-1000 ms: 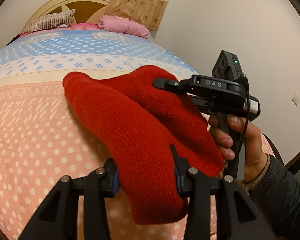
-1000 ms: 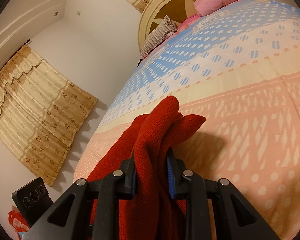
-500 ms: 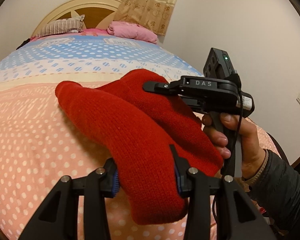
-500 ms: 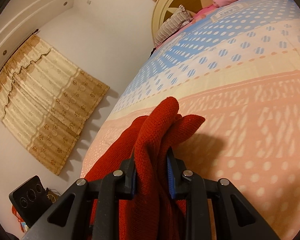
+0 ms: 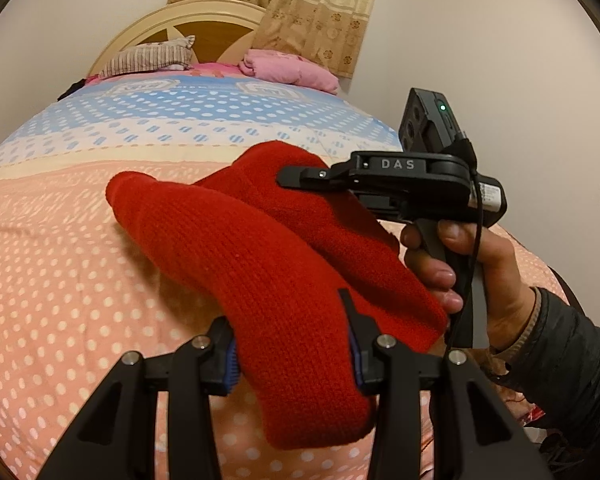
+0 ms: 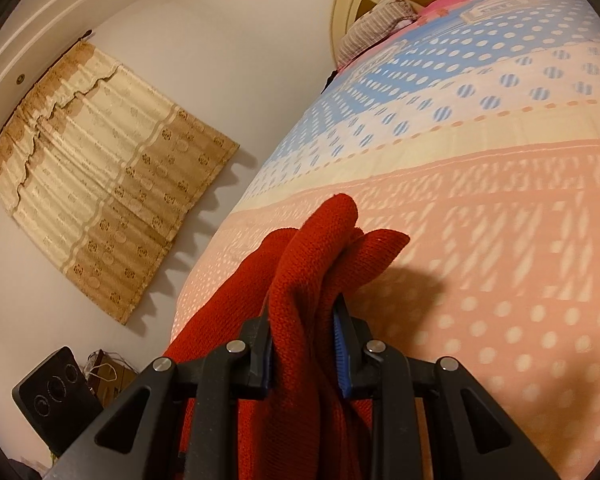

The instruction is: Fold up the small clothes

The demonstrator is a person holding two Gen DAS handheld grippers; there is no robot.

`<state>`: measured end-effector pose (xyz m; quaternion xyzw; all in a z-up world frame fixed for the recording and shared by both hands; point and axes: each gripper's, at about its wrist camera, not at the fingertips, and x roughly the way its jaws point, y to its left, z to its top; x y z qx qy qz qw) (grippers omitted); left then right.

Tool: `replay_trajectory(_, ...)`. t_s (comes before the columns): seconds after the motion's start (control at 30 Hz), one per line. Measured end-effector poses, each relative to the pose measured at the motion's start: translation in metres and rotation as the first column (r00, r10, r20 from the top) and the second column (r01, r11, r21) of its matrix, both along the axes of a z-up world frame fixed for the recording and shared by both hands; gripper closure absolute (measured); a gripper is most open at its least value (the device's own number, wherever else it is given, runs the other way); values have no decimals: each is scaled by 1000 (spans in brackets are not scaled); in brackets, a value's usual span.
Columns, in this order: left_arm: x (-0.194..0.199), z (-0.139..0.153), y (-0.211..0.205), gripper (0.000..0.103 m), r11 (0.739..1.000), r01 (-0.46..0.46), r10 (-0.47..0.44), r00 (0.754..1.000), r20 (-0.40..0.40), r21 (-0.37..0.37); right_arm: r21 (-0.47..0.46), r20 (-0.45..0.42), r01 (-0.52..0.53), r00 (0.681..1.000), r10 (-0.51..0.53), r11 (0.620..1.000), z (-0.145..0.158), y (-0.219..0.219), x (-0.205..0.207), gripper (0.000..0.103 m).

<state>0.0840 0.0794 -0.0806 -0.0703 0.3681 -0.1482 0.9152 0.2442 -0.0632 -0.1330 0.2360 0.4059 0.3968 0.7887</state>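
A red knitted garment hangs in the air above the bed, held by both grippers. My left gripper is shut on its near end; the cloth bulges over the jaws. My right gripper comes in from the right, held by a hand, and is shut on the garment's far fold. In the right wrist view my right gripper pinches a bunched fold of the red garment, which droops below the jaws.
The bed has a pink, cream and blue dotted quilt. Pillows and a wooden headboard lie at the far end. Curtains hang on the wall. A black device sits low at the left.
Both grippers keep their hold on the red garment. The views have shifted a little as the garment is carried over the bed; the headboard sits lower in the left wrist view.
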Motion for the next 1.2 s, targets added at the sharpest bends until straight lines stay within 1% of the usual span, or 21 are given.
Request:
replay_trajectory(0.2,-7,-6,12,61,1000,-24,24,1000,6,19,-11,-6,-29,1000,29,1000,-3,21,-1,78)
replay_trajectory(0.47,-15,-21,25,60,999,-46,47,999,-25,24,-21,-19,-56,998,56,998,-11,40,1,78)
replay_trajectory(0.53,-16,-25,25,57,998,-48,49,998,-41,30,-22,-24,-54,998,54,998,-13,40,2,78)
replay_trajectory(0.6,-16,-31,24,47,997,-62,65,996,-60,38,-26,-34,-47,998,46,999,-16,37,3,78)
replay_trajectory(0.7,-15,-37,23,43,997,-61,65,994,-84,47,-22,-60,-38,998,36,999,-22,31,6,78)
replay_trajectory(0.77,-16,-38,23,41,997,-63,68,993,-93,51,-25,-71,-29,997,27,999,-25,27,8,76)
replay_trajectory(0.83,-17,-36,23,39,997,-68,73,993,-97,48,-26,-85,-24,996,22,999,-28,24,9,75)
replay_trajectory(0.9,-21,-32,20,33,996,-69,74,993,-97,62,-29,-95,-17,995,14,999,-32,20,10,75)
replay_trajectory(0.97,-26,-30,19,32,994,-72,80,992,-97,85,-67,-92,-1,996,-5,998,-35,19,10,75)
replay_trajectory(1.03,-31,-29,20,29,991,-79,91,990,-109,111,-70,-100,5,995,-12,998,-39,16,11,75)
replay_trajectory(1.07,-33,-28,22,29,990,-83,95,990,-106,114,-64,-106,9,994,-16,998,-41,13,12,75)
replay_trajectory(1.17,-42,-20,24,23,989,-79,91,991,-94,123,-71,-109,16,994,-24,997,-44,9,11,75)
replay_trajectory(1.2,-46,-16,25,22,988,-82,93,993,-79,130,-76,-107,18,994,-26,997,-45,7,10,75)
